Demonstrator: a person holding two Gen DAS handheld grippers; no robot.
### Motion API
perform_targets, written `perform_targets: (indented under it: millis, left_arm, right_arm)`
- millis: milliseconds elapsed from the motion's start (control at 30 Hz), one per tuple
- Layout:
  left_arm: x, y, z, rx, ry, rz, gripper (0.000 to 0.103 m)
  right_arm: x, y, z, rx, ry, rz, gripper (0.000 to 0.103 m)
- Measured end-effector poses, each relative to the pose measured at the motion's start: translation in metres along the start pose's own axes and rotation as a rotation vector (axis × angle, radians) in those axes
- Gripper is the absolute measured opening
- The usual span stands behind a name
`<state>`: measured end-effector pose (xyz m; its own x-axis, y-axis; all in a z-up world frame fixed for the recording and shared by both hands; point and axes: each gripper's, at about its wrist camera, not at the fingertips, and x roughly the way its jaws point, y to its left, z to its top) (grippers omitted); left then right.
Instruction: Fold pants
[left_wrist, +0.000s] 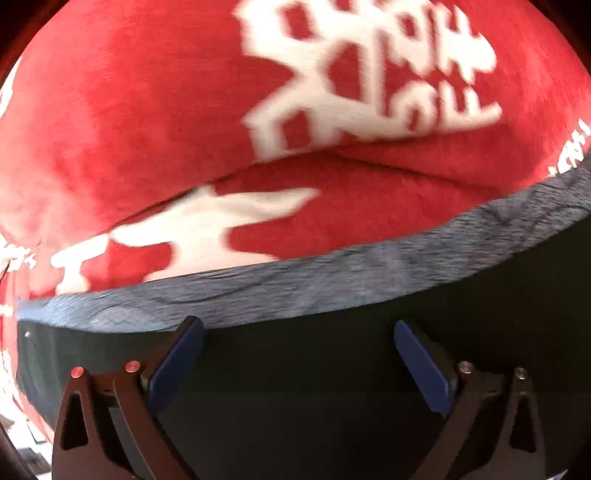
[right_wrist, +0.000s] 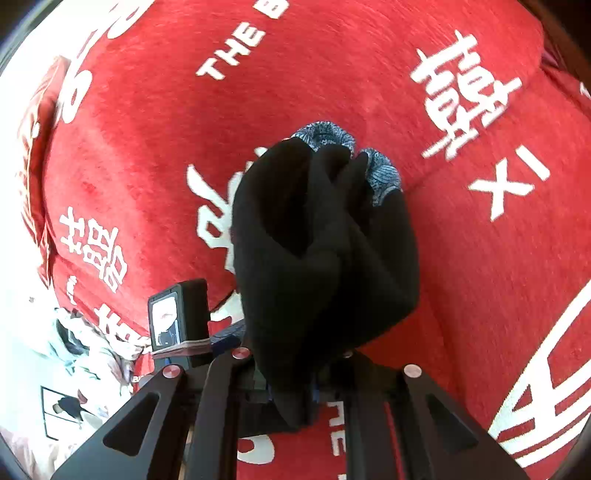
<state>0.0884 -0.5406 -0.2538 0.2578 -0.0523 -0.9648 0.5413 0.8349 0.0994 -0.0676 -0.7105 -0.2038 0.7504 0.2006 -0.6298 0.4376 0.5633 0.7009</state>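
The black pants (left_wrist: 332, 376) lie on a red blanket (left_wrist: 147, 129) with white lettering. In the left wrist view their blue-grey patterned band (left_wrist: 295, 288) runs across just ahead of my fingers. My left gripper (left_wrist: 299, 328) is open, its blue pads (left_wrist: 177, 354) low over the black cloth with nothing between them. My right gripper (right_wrist: 291, 387) is shut on a bunched fold of the black pants (right_wrist: 325, 251), which hangs up in front of the camera; the blue patterned trim (right_wrist: 380, 173) shows at its far end. The right fingertips are hidden by the cloth.
The red blanket (right_wrist: 480, 277) covers the whole surface in both views. My left gripper's camera unit (right_wrist: 179, 325) shows at the lower left of the right wrist view. Beyond the blanket's left edge lie light patterned fabric and clutter (right_wrist: 81, 350).
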Motion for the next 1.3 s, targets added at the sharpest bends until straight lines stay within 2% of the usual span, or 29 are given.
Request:
perform_targets:
  millis: [133,233,333,467,567,667,733,800,867,1000,1033,1100,1133,1200,1300]
  left_arm:
    - [-0.020,0.039,-0.012,-0.011,-0.049,-0.014,0.103]
    - [-0.029,0.076,-0.022,0.008,-0.057,0.019,0.103]
    - [-0.035,0.122,-0.032,-0.033,-0.051,0.064,0.103]
    - [-0.037,0.196,-0.048,-0.150,-0.032,0.125,0.103]
    - [-0.032,0.243,-0.071,-0.230,-0.001,0.159,0.103]
    - [-0.023,0.283,-0.088,-0.278,0.023,0.187,0.103]
    - [-0.019,0.303,-0.097,-0.300,0.033,0.188,0.103]
    - [-0.015,0.321,-0.102,-0.314,0.035,0.192,0.103]
    - [-0.019,0.336,-0.105,-0.333,0.029,0.178,0.103]
    - [-0.034,0.337,-0.104,-0.297,0.016,0.116,0.103]
    - [-0.038,0.334,-0.101,-0.270,0.006,0.095,0.103]
    - [-0.048,0.324,-0.098,-0.209,-0.012,0.027,0.103]
    - [-0.050,0.320,-0.097,-0.192,-0.011,-0.010,0.103]
    - [-0.052,0.305,-0.095,-0.167,0.007,-0.117,0.103]
    - [-0.053,0.274,-0.095,-0.148,0.029,-0.248,0.103]
  right_arm:
    - [-0.006,0.025,-0.003,-0.055,0.015,-0.016,0.015]
    - [-0.004,0.054,-0.011,-0.121,0.028,-0.032,0.015]
    - [0.006,0.097,-0.027,-0.241,0.041,-0.086,0.015]
    - [0.042,0.150,-0.062,-0.397,0.092,-0.149,0.016]
    - [0.086,0.184,-0.100,-0.502,0.154,-0.183,0.019]
    - [0.139,0.210,-0.145,-0.583,0.241,-0.260,0.026]
    - [0.181,0.219,-0.181,-0.683,0.316,-0.393,0.031]
    - [0.200,0.231,-0.208,-0.804,0.325,-0.530,0.034]
    - [0.198,0.248,-0.222,-0.895,0.301,-0.594,0.036]
    - [0.171,0.278,-0.236,-0.977,0.305,-0.491,0.048]
    - [0.162,0.282,-0.234,-0.968,0.317,-0.437,0.051]
    - [0.138,0.271,-0.215,-0.836,0.337,-0.279,0.051]
    - [0.136,0.268,-0.207,-0.780,0.340,-0.239,0.051]
    - [0.120,0.231,-0.177,-0.545,0.369,-0.159,0.051]
    - [0.114,0.169,-0.148,-0.214,0.422,-0.116,0.051]
